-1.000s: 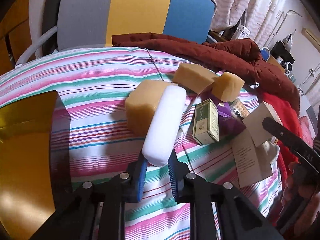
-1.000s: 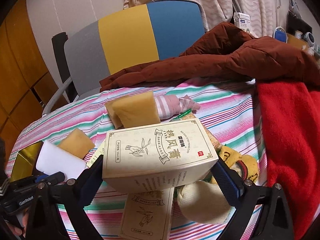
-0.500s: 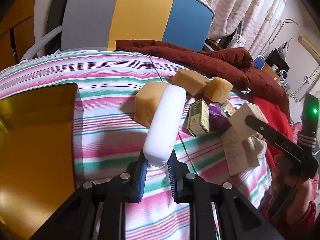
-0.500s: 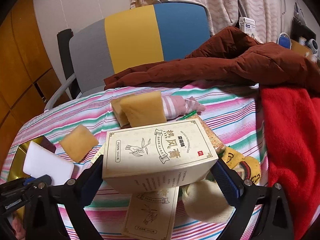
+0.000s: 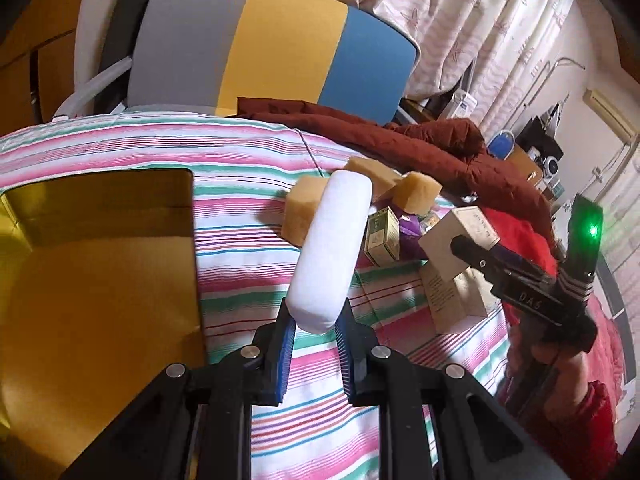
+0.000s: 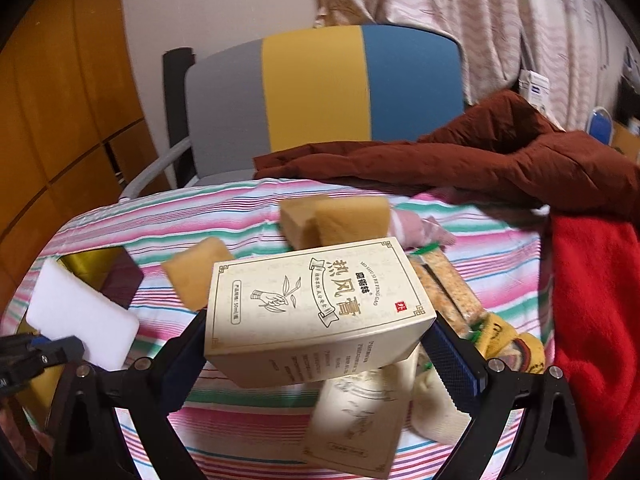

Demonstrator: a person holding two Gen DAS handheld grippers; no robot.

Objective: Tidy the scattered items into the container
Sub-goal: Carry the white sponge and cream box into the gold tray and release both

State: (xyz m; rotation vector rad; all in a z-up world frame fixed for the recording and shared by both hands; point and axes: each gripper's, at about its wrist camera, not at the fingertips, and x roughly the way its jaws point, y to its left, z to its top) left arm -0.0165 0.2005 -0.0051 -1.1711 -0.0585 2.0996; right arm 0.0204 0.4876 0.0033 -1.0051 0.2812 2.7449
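Observation:
My left gripper (image 5: 314,322) is shut on a white foam block (image 5: 330,248), held above the striped cloth just right of the gold container (image 5: 96,280). My right gripper (image 6: 320,344) is shut on a cream box with Chinese print (image 6: 312,304), lifted above the pile. The white block (image 6: 80,320) and the container's gold rim (image 6: 86,266) show at the left of the right wrist view. The cream box (image 5: 456,232) and right gripper (image 5: 520,276) show at the right of the left wrist view. Yellow sponges (image 5: 306,210) (image 6: 352,220) lie on the cloth.
A small green box (image 5: 382,236), a second cream box (image 6: 356,420), a snack packet (image 6: 444,292) and a rolled pink sock (image 6: 416,228) lie scattered. A brown jacket (image 6: 480,156) and red blanket (image 6: 596,300) lie to the right. A chair (image 5: 260,48) stands behind.
My left gripper has carried the white block up and left, and more of the gold container shows. My right gripper has lifted the cream box and swung left with it.

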